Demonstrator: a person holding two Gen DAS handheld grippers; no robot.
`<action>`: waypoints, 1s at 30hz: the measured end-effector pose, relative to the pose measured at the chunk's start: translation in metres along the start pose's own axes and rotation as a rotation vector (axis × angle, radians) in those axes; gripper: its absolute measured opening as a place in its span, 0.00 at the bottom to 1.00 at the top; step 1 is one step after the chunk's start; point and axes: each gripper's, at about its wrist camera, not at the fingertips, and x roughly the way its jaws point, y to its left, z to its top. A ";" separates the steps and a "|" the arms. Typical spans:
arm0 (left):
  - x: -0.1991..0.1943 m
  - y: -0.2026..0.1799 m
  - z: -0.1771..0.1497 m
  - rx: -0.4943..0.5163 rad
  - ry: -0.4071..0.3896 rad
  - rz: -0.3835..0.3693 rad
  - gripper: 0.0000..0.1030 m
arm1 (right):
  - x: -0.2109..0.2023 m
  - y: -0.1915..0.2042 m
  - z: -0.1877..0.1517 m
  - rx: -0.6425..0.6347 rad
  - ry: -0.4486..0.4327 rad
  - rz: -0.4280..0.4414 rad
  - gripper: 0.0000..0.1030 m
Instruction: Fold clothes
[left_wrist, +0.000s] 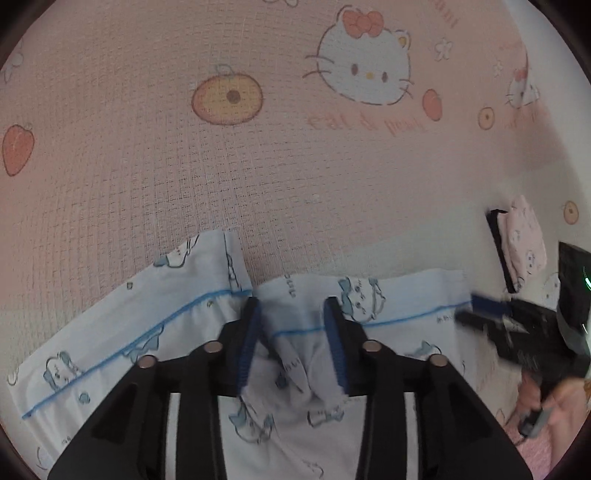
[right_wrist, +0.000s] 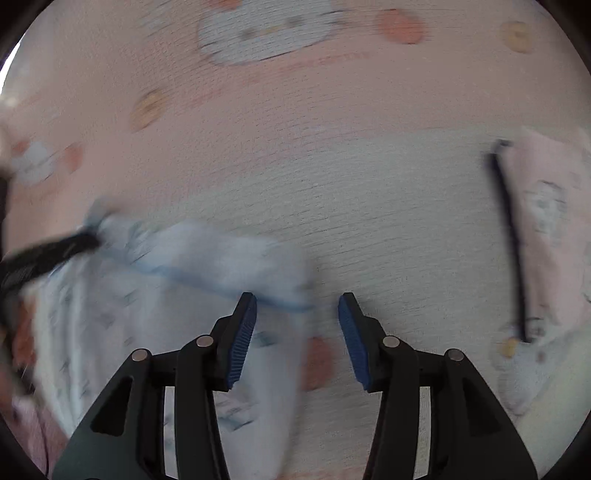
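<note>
A light blue garment (left_wrist: 155, 314) with cartoon prints and blue piping lies on the pink printed bedsheet (left_wrist: 184, 147). My left gripper (left_wrist: 291, 314) stands open over it, with a bunched fold of the cloth (left_wrist: 306, 354) lying between its fingers. In the right wrist view, which is blurred by motion, the same garment (right_wrist: 166, 295) lies low and left, and my right gripper (right_wrist: 297, 306) is open and empty over its right edge. The right gripper also shows at the right of the left wrist view (left_wrist: 480, 310).
A folded pink garment (left_wrist: 524, 240) lies on a dark flat item (left_wrist: 498, 251) at the right; both also show in the right wrist view (right_wrist: 550, 229). The sheet carries cat and fruit prints (left_wrist: 365, 66).
</note>
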 end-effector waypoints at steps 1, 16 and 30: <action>0.007 -0.002 -0.003 0.020 0.030 0.010 0.38 | 0.000 0.010 0.001 -0.046 0.006 0.008 0.44; -0.059 0.015 -0.050 0.039 -0.107 0.028 0.14 | 0.000 -0.024 0.039 0.118 -0.060 -0.133 0.45; -0.042 0.032 -0.058 0.044 -0.041 0.063 0.14 | 0.030 0.048 0.065 -0.049 -0.067 0.126 0.53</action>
